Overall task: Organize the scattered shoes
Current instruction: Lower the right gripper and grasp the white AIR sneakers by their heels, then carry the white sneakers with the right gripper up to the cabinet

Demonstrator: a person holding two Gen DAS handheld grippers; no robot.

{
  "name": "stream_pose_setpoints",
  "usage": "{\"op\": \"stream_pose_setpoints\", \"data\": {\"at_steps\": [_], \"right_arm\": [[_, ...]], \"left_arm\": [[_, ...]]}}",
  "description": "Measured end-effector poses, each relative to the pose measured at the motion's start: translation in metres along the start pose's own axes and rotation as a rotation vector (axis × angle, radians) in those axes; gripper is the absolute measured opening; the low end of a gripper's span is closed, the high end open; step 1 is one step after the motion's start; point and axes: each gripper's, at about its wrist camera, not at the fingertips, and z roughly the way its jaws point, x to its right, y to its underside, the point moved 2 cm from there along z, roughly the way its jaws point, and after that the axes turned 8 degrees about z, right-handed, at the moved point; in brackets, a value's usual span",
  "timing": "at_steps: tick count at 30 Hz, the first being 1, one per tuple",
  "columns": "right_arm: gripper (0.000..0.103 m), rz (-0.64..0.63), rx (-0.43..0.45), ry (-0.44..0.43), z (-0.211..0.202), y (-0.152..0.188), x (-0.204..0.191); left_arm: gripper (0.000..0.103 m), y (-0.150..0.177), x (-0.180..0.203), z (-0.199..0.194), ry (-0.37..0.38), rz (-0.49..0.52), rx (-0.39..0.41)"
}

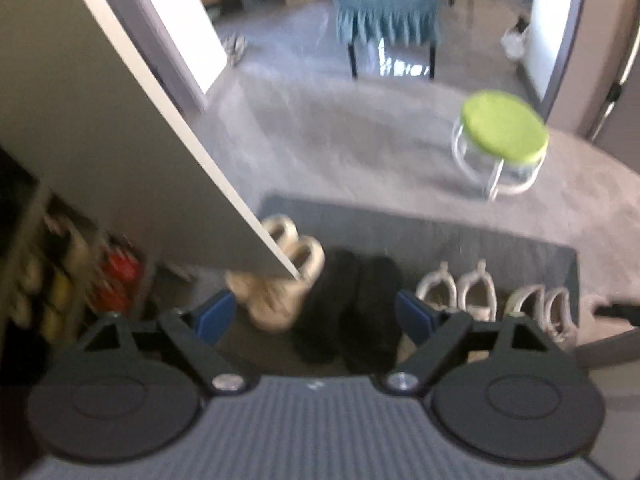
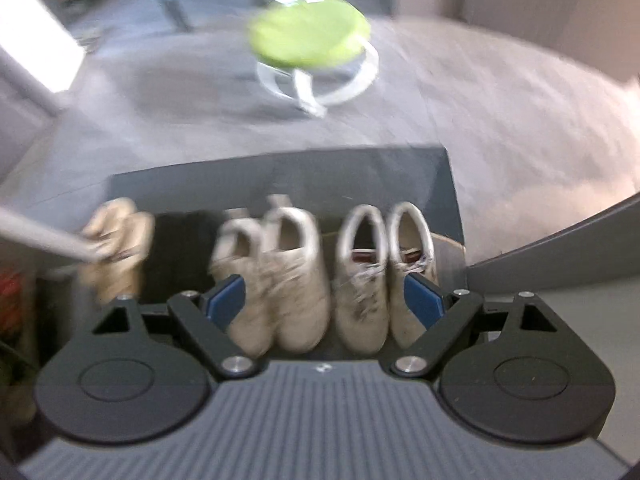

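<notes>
Several pairs of shoes stand side by side on a dark mat (image 1: 440,236). From the left in the left wrist view they are a beige pair (image 1: 280,276), a black pair (image 1: 352,308) and two whitish pairs (image 1: 456,292) (image 1: 548,308). My left gripper (image 1: 316,312) hangs open above the black pair, holding nothing. In the right wrist view my right gripper (image 2: 324,300) is open over the two whitish pairs (image 2: 276,276) (image 2: 384,272), its pads clear of them. The beige pair (image 2: 116,240) sits further left. Both views are blurred.
An open white cabinet door (image 1: 120,140) juts over the beige shoes. Behind it at the left are shelves (image 1: 48,272) holding more shoes. A green-topped stool (image 1: 504,128) stands on the grey floor beyond the mat, and a chair with a blue cover (image 1: 384,8) farther back.
</notes>
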Motion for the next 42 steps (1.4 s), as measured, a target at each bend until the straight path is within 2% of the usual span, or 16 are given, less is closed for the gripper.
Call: {"op": "stream_pose_setpoints", "data": {"at_steps": [3,6,8,9,10,12,14,18,22,24,25,26,30,34,39,42], "right_arm": [[0.071,0.0,-0.028,0.033,0.119,-0.009,0.022],[0.07,-0.024,-0.03,0.06,0.205,-0.013,0.039],[0.064,-0.034,-0.022,0.077,0.251,-0.015,0.048],[0.047,-0.04,-0.017,0.085,0.273,-0.016,0.053],[0.036,-0.046,-0.001,0.095,0.287,-0.017,0.056],[0.04,-0.03,0.046,0.093,0.295,-0.016,0.057],[0.041,-0.008,0.094,0.086,0.3,-0.014,0.056],[0.036,-0.003,0.104,0.059,0.293,-0.011,0.059],[0.033,-0.023,0.153,0.084,0.271,-0.005,0.053],[0.032,-0.029,0.21,0.086,0.249,0.001,0.045],[0.032,-0.038,0.23,0.083,0.244,0.002,0.043],[0.031,-0.052,0.263,0.067,0.233,0.004,0.039],[0.031,-0.139,0.399,-0.007,0.182,0.012,0.019],[0.031,-0.185,0.503,-0.084,0.139,0.006,0.002],[0.031,-0.267,0.622,-0.204,0.059,-0.027,-0.023],[0.031,-0.337,0.655,-0.281,0.014,-0.055,-0.043]], "left_arm": [[0.087,0.042,0.042,0.072,0.007,-0.086,-0.113],[0.087,0.072,0.053,0.103,0.049,-0.143,-0.195],[0.087,0.093,0.051,0.115,0.038,-0.167,-0.25],[0.087,0.103,0.05,0.122,0.036,-0.18,-0.288],[0.087,0.111,0.049,0.129,0.039,-0.19,-0.33],[0.087,0.117,0.047,0.134,0.045,-0.184,-0.356],[0.087,0.115,0.049,0.136,0.043,-0.164,-0.347],[0.087,0.098,0.056,0.133,0.048,-0.142,-0.299],[0.087,0.077,0.065,0.131,0.032,-0.103,-0.26],[0.087,0.069,0.065,0.136,-0.002,-0.068,-0.26],[0.087,0.066,0.06,0.14,-0.045,-0.064,-0.266],[0.087,0.065,0.047,0.144,-0.101,-0.08,-0.27],[0.087,0.065,0.017,0.143,-0.164,-0.135,-0.247],[0.087,0.063,0.01,0.137,-0.19,-0.148,-0.235],[0.087,0.052,0.015,0.107,-0.2,-0.179,-0.149],[0.087,0.048,0.01,0.094,-0.2,-0.222,-0.135]]}}
